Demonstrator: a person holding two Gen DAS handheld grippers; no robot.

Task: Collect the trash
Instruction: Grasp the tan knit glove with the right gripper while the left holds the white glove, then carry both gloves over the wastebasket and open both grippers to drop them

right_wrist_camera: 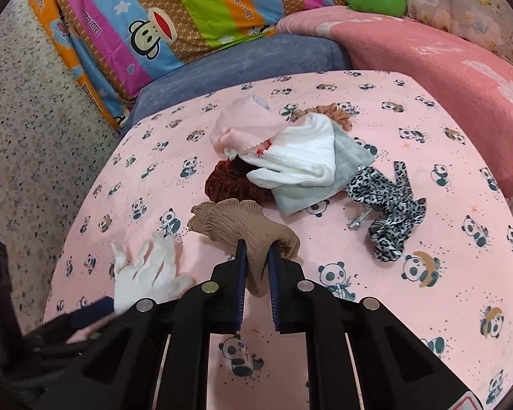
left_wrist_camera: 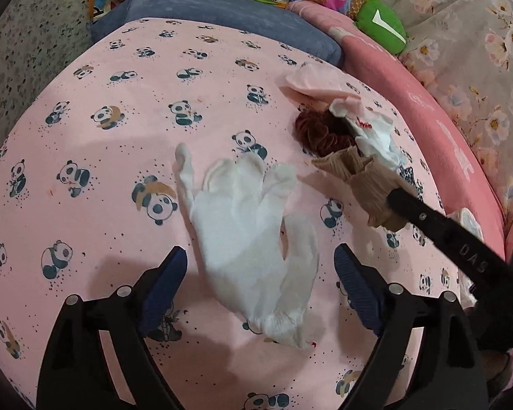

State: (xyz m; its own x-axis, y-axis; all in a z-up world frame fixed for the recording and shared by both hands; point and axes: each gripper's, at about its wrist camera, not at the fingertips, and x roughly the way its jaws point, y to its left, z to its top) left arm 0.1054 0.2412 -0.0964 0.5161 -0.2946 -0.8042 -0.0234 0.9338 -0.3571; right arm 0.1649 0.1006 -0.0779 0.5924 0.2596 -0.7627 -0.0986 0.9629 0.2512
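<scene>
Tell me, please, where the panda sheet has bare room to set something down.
Bare: the sheet left of the white glove, and the near right corner below the leopard scrunchie. Crowded: the centre pile beyond the tan sock.

From here I count one white fabric glove (left_wrist_camera: 246, 225), one beige ribbed sock (right_wrist_camera: 246, 230), one dark red velvet scrunchie (right_wrist_camera: 229, 181), one leopard-print grey scrunchie (right_wrist_camera: 390, 212), one orange-brown scrunchie (right_wrist_camera: 338, 112) half hidden, and what looks like three folded cloths: pink (right_wrist_camera: 242, 130), white (right_wrist_camera: 301, 157), grey (right_wrist_camera: 345, 160).
</scene>
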